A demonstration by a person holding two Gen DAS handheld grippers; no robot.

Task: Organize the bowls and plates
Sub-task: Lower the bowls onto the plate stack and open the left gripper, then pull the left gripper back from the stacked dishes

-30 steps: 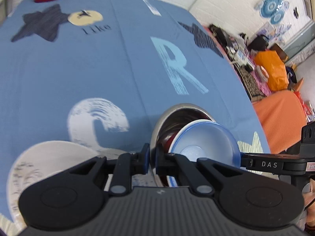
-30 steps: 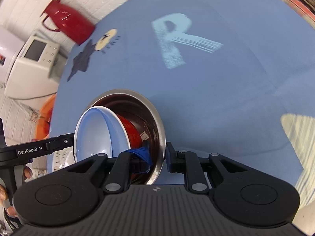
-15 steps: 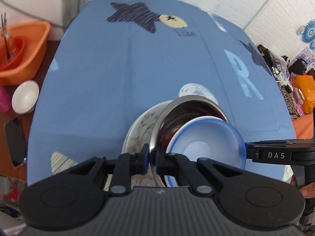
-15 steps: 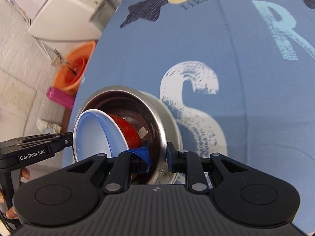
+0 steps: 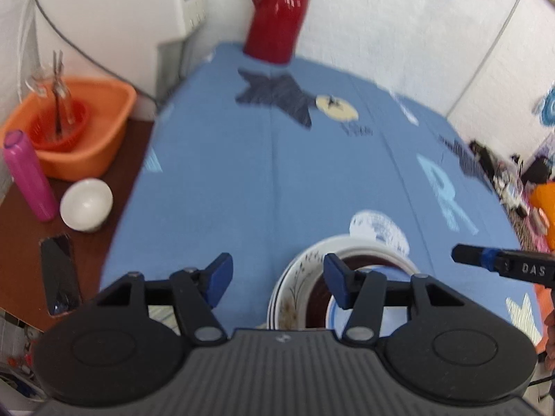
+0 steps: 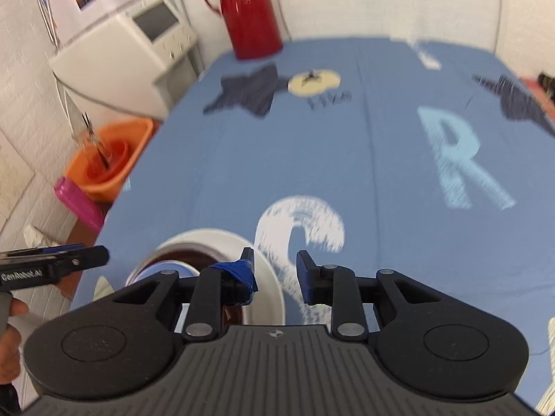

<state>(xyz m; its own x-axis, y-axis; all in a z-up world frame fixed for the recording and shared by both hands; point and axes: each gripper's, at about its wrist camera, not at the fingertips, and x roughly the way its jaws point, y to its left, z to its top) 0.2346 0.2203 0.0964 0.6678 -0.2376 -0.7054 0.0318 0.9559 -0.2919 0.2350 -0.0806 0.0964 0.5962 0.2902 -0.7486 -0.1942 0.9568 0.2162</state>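
A steel bowl (image 5: 376, 244) rests on a stack of white floral plates (image 5: 289, 300) on the blue tablecloth (image 5: 277, 180). Nested in it are a dark red bowl (image 5: 314, 298) and a light blue bowl (image 5: 367, 310). My left gripper (image 5: 277, 272) is open just above the stack's left rim and holds nothing. In the right wrist view the white plate (image 6: 267, 267) and the blue bowl (image 6: 163, 267) lie low left, largely hidden by my open, empty right gripper (image 6: 275, 265). Each gripper's tip shows in the other's view: the right gripper (image 5: 503, 265) and the left gripper (image 6: 55, 261).
A red thermos (image 5: 277, 14) stands at the table's far edge. Left of the table, a brown side surface carries an orange basin (image 5: 86, 138), a pink bottle (image 5: 29, 176), a small white bowl (image 5: 86, 204) and a phone (image 5: 60, 274). A white appliance (image 6: 125, 52) stands behind.
Both grippers were shut on the steel bowl's rim, carrying the nested bowls leftward. The bowls now sit on the plates, and both grippers have opened and drawn back.
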